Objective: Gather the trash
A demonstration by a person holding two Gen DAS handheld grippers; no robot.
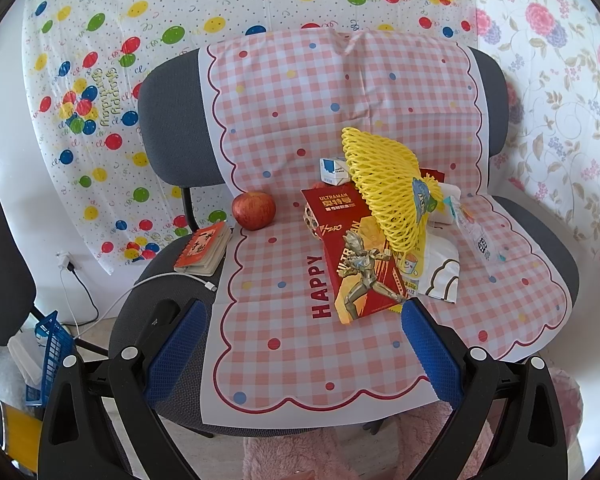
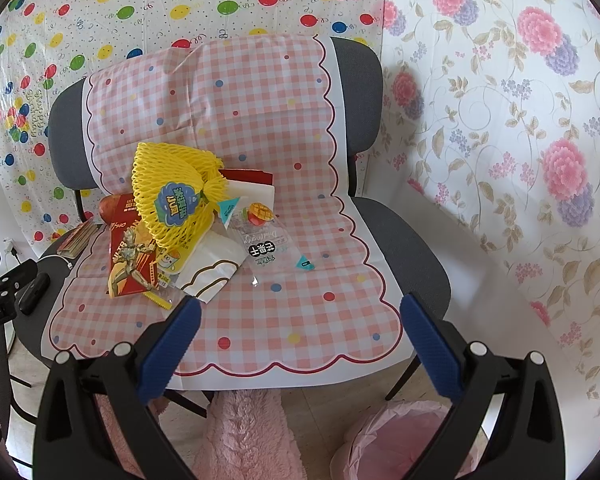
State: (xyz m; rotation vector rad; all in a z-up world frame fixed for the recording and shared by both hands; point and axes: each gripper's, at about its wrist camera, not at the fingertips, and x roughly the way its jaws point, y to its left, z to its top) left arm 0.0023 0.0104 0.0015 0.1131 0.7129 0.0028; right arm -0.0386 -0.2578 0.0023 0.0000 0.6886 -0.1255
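Note:
A pile of trash lies on a chair covered with a pink checked sheet (image 1: 284,160). It holds a yellow foam fruit net (image 1: 384,184) (image 2: 172,188), a red Ultraman box (image 1: 356,256) (image 2: 130,256), a clear mango snack wrapper (image 2: 268,240) (image 1: 474,232), a white paper bag (image 2: 212,264) (image 1: 440,272) and a small white and blue carton (image 1: 334,170). My left gripper (image 1: 302,320) is open and empty, in front of the red box. My right gripper (image 2: 300,316) is open and empty, above the seat's front, right of the pile.
A red apple (image 1: 254,210), a small orange book (image 1: 202,250) and a white cable (image 1: 172,278) lie at the seat's left. A bin with a pink liner (image 2: 396,436) stands on the floor at the right. A pink fluffy rug (image 2: 244,436) lies below the chair. A blue basket (image 1: 50,344) stands far left.

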